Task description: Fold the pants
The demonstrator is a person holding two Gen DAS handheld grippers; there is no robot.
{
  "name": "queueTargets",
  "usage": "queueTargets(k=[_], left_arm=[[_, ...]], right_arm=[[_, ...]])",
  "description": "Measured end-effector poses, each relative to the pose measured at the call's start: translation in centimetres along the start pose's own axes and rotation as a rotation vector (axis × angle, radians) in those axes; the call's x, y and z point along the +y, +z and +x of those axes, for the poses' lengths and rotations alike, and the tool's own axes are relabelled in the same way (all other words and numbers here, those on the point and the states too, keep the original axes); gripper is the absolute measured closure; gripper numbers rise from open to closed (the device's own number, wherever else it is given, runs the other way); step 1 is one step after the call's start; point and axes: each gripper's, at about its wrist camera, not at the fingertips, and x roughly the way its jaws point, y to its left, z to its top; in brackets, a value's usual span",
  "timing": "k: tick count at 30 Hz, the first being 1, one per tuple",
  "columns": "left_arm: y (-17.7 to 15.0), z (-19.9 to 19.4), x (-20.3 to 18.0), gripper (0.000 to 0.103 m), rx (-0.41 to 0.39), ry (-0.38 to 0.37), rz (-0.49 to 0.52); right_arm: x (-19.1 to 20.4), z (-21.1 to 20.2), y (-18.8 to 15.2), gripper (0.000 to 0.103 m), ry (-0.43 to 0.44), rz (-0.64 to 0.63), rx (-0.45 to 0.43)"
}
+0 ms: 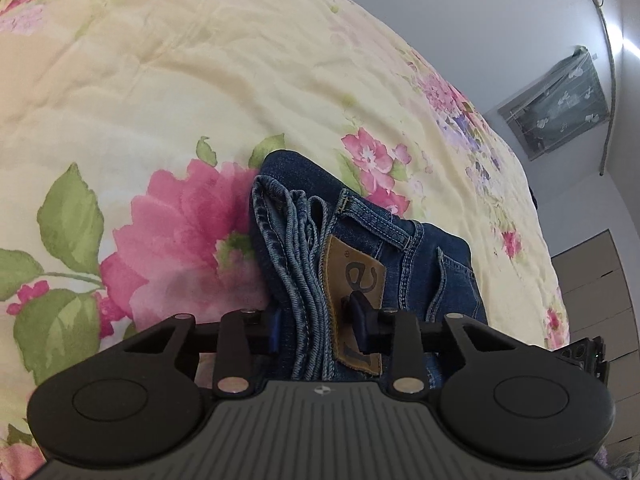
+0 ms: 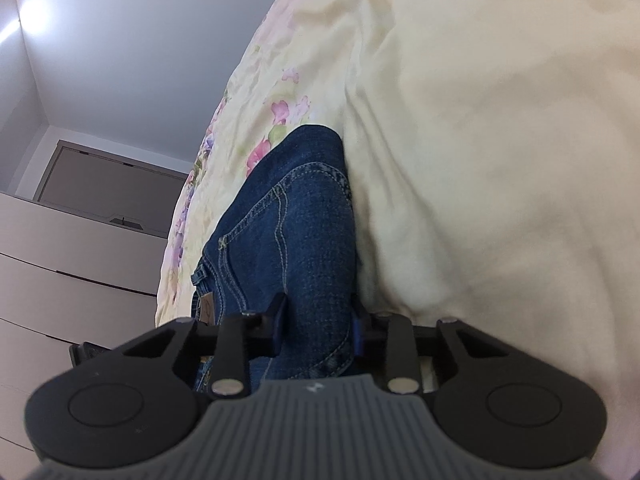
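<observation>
Dark blue jeans (image 1: 360, 236) lie folded into a thick bundle on a cream floral bedspread (image 1: 168, 92). Their brown leather waist patch (image 1: 356, 292) faces up. My left gripper (image 1: 316, 330) is shut on the stacked waistband and hem layers, its pads pressing the bundle from both sides beside the patch. In the right wrist view the same jeans (image 2: 296, 216) show a back pocket with tan stitching. My right gripper (image 2: 318, 328) is shut on the folded denim edge, with both blue pads against the cloth. The lower part of the bundle is hidden behind each gripper's body.
The bedspread (image 2: 480, 140) is rumpled into soft ridges to the right of the jeans. A pale chest of drawers (image 2: 60, 264) stands beyond the bed's edge. A grey wall (image 1: 460, 12) and a curtained window (image 1: 556, 112) lie behind the bed.
</observation>
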Motion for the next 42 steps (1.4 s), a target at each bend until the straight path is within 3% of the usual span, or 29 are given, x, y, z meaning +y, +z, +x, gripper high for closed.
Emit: queueTargets(k=[15,26,36,42], left_arm=[[-0.9,-2.6,-4.2,0.073,-0.011,0.021,0.101],[-1.3,-10.3,-6.3,0.073,-0.092,0.039,0.155],[0.2,-19.8,-4.6,0.073,-0.138,0.17,0.201],[1.2,-21.3,-1.3,0.074,-0.168,0.217,0.177]], right_arm=[[4.3,-4.0,0.0,0.085,-0.023,-0.11,0.003],[10.2,-6.8,-2.3,0.085,0.033,-0.191,-0.012],[16.9,-2.9,-5.4,0.085,0.161,-0.244,0.047],[19.1,2.1,-6.7,0.085,0.211,-0.234,0.099]])
